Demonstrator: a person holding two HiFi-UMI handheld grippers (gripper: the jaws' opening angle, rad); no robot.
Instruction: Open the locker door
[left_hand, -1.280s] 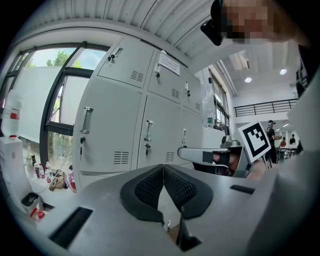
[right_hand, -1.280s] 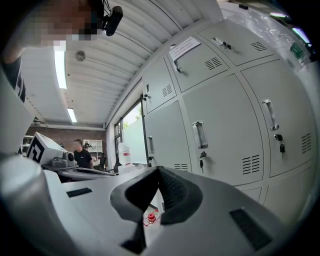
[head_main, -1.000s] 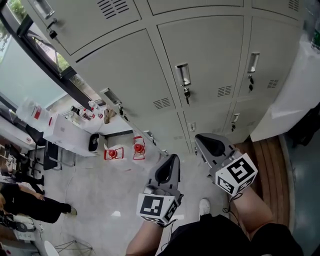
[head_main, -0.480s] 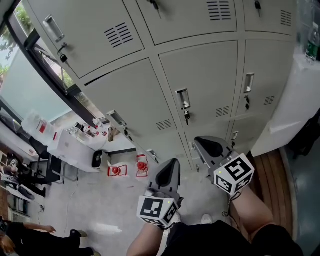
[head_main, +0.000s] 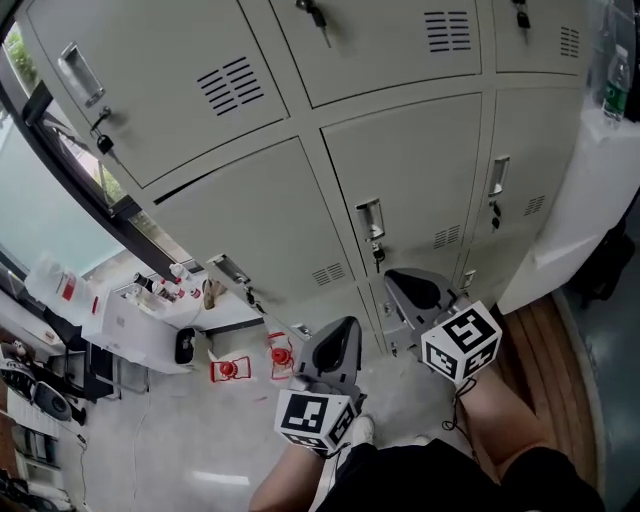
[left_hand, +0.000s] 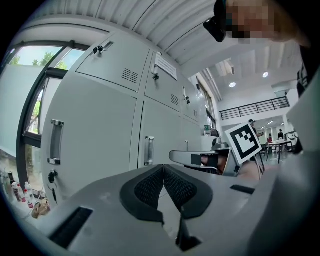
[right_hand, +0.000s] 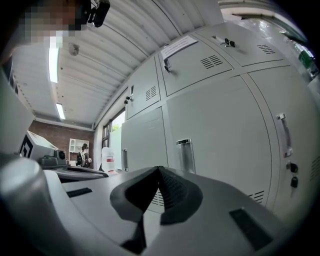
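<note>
Grey lockers (head_main: 250, 200) fill the upper frame, with the top row cut off by the edge, and a window (head_main: 35, 215) runs down the far left. At lower centre the left tool (head_main: 343, 328) has its jaws pressed together on nothing. Just to its right, the right tool (head_main: 398, 280) is likewise closed and empty, and it hides the low lockers behind it. Above it is the locker door (head_main: 420, 170), shut, with its handle (head_main: 370, 218) untouched.
</note>
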